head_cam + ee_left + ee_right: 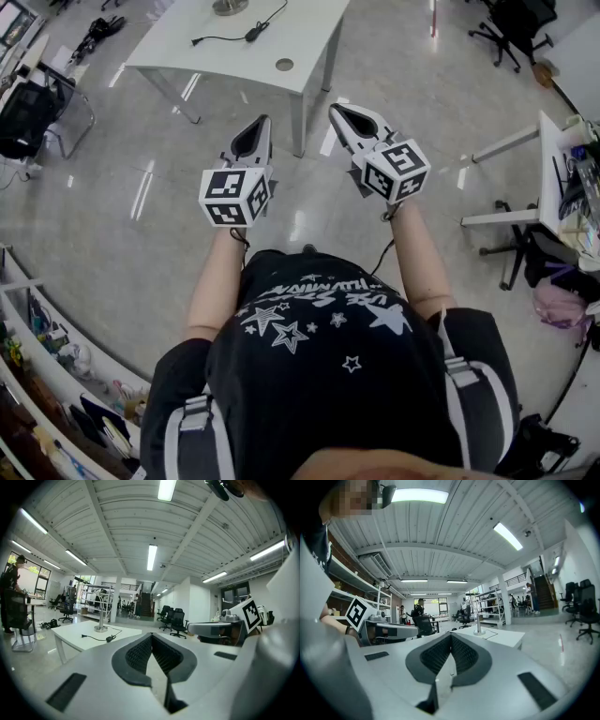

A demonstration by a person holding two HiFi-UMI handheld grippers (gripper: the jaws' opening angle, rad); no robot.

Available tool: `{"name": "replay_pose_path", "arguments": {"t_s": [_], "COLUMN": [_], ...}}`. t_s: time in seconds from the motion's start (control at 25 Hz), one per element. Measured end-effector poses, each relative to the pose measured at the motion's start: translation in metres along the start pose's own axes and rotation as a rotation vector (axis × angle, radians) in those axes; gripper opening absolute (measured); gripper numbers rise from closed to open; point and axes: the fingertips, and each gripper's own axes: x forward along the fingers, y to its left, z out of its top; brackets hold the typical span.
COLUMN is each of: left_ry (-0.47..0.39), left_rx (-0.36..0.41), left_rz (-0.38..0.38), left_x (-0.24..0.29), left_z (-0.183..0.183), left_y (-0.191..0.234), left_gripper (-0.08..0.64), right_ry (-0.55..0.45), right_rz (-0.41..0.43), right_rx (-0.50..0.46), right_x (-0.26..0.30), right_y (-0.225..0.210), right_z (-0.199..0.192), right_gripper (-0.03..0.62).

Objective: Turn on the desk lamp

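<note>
Standing well back, the person holds the left gripper (255,139) and right gripper (349,118) pinched tight, both empty. The desk lamp (230,6) sits far ahead on the white table (234,45). Next, I think: walk closer and find its switch.

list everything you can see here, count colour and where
rectangular white table: 1, white, ahead of the person
silver metal desk lamp: 1, silver, standing on the table
black power cord: 1, black, loose on the table, its plug lying there too
black office chairs: several, black, on the floor beyond the table
pink bag: 1, pink, low at far right
cluttered open shelves: 1 run, white, along the left
left gripper: 1, grey and black, shut, empty
right gripper: 1, grey and black, shut, empty
</note>
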Motion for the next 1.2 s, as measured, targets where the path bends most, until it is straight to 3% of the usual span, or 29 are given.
{"name": "replay_pose_path", "arguments": {"t_s": [0.2,0.68,1.2], "left_ry": [0.003,0.029,0.055], "left_rx": [0.004,0.004,-0.027], "left_rz": [0.029,0.004,0.014], "left_x": [0.008,0.046,0.106], "left_z": [-0.002,-0.015,-0.022], "left_y": [0.003,0.009,0.08], "left_gripper": [0.009,0.01,0.01], "right_ry": [-0.008,0.021,0.078], "right_rz": [0.02,0.016,0.017], "right_rx": [0.026,0.037,0.065], "right_x": [-0.003,0.012,0.092], "right_y": [-0.012,-0.039,-0.071], "right_z": [-0.006,-0.017,-0.029], "right_gripper": [0.005,0.005,0.005]}}
